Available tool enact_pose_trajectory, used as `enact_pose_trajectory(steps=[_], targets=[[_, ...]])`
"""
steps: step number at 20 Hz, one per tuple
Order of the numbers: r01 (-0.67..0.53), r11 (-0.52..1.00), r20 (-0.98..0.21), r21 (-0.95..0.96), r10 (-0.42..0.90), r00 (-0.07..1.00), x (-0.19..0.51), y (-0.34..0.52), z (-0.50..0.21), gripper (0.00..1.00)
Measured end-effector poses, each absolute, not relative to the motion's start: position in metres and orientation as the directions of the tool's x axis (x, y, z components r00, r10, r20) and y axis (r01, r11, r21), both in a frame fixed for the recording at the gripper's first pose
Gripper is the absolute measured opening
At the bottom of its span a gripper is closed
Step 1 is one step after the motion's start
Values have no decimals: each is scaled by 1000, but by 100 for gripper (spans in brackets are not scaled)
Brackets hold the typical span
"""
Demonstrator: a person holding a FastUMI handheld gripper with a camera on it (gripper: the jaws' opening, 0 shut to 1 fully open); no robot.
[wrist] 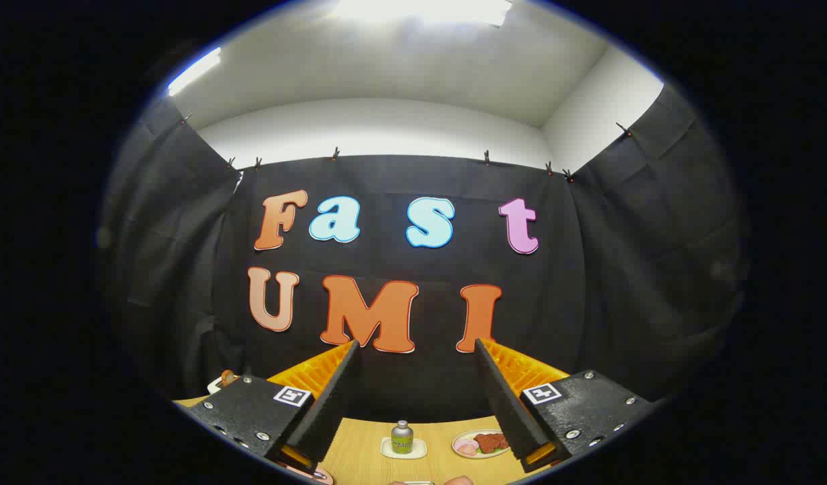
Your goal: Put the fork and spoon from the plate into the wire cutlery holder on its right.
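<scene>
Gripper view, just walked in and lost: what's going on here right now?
A person is holding a handheld claw up over a wooden table. Its fingers are spread apart with nothing between them, pointing toward the booth's back wall. Below and beyond the fingers sits a small bottle on a white coaster, with a plate of food beside it. Nothing has been picked up yet.

Tool raised, fingers apart, nothing held.

I see my tool [416,350] lifted above the surface [366,451], pointing level at the booth wall, both fingers [325,397] spread wide with an empty gap between.
</scene>
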State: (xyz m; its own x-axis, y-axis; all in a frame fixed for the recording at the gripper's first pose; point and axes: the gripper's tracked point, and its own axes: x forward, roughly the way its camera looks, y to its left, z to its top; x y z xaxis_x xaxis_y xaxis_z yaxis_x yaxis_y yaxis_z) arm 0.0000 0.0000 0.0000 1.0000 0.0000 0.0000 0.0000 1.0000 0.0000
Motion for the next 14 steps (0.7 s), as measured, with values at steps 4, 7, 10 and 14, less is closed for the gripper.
enact_pose_trajectory(steps=[4, 7, 10, 14], targets=[[-19, 1000, 9, 16, 19, 1000, 0, 6, 4, 98], [-22, 1000, 20, 1, 22, 1000, 0, 11, 4, 98], [-32, 999, 11, -4, 32, 999, 0, 18, 0, 98], [-36, 999, 2, 12, 36, 999, 2, 26, 0, 98]])
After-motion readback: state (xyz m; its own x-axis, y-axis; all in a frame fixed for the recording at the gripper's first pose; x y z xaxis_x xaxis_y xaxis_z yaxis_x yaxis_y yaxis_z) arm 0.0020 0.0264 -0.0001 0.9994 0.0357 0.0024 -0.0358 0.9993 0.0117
